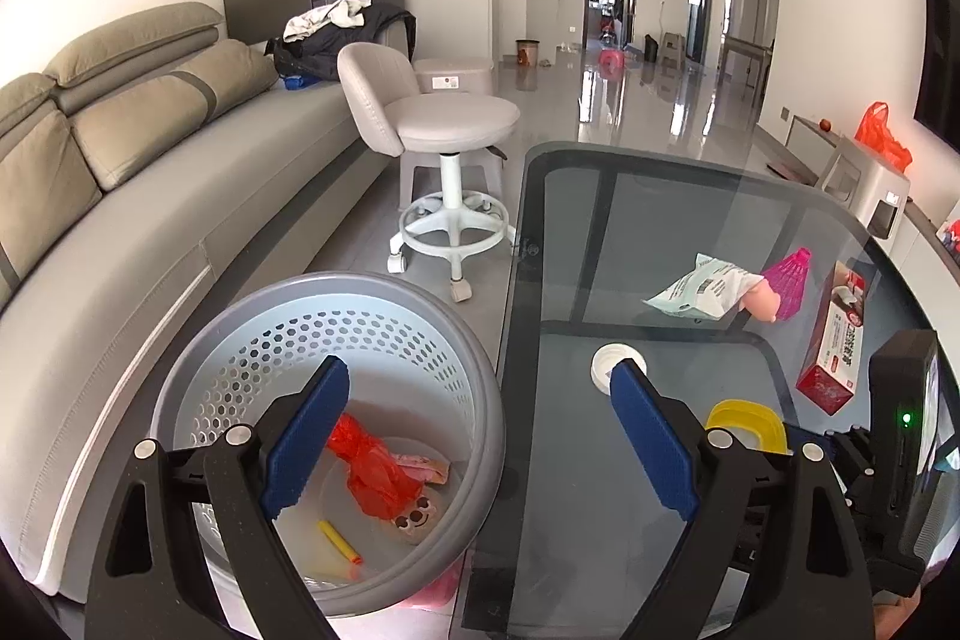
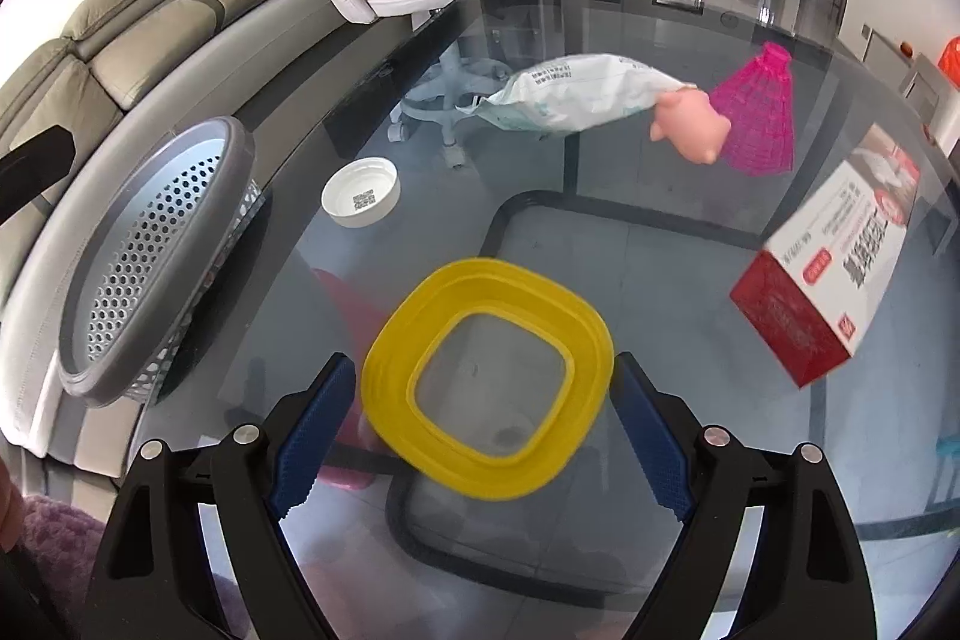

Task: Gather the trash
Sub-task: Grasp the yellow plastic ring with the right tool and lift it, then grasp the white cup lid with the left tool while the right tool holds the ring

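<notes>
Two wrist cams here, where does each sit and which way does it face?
Left wrist: on the left gripper, angled down over the grey trash basket and glass table edge; both blue fingers open; the right gripper's body shows at far right.
Right wrist: on the right gripper, pitched down at the yellow square lid, which lies between its open fingers.
Shared: basket, lid, white cap, red box, wipes pack.
</notes>
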Available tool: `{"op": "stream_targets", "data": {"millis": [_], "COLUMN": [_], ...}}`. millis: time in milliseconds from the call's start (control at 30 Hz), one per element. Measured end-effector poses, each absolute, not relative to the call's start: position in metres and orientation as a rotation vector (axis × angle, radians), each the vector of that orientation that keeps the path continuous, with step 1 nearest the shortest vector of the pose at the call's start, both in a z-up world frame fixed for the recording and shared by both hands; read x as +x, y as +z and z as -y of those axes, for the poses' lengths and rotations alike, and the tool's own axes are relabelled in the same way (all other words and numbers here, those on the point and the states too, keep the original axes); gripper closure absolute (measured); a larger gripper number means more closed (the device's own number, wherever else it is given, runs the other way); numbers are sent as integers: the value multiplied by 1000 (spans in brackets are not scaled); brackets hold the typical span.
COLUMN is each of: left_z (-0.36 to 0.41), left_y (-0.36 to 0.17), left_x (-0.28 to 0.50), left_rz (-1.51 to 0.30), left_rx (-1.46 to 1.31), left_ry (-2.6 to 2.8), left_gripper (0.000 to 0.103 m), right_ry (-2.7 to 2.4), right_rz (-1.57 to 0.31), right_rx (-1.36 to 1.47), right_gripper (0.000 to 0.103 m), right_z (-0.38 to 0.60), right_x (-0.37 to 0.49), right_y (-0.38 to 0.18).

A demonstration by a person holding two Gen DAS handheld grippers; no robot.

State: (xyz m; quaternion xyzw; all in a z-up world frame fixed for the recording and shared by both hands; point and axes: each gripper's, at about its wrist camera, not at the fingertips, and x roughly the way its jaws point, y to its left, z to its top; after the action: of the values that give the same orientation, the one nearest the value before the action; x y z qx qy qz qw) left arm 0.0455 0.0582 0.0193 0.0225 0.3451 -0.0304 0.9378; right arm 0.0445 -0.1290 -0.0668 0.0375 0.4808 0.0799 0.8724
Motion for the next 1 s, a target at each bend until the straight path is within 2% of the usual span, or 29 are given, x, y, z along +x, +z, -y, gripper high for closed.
{"op": "stream_targets", "data": {"millis": [233, 267, 1000], "left_z": [-56, -56, 0], "left_y": [13, 12, -34], "left_x": [48, 48, 88], "left_rz": [-727, -729, -832], "left_rx": [44, 43, 72], "left_ry": [-71, -73, -141], "left_gripper": [16, 16, 15], "right_ry": [159, 162, 120], "right_rz": [-992, -988, -865], "right_rx": [48, 48, 188], "right_gripper": [21, 27, 28], "right_z": [129, 130, 184], "right_x": [48, 48, 26], "right_y": [-67, -66, -22]}}
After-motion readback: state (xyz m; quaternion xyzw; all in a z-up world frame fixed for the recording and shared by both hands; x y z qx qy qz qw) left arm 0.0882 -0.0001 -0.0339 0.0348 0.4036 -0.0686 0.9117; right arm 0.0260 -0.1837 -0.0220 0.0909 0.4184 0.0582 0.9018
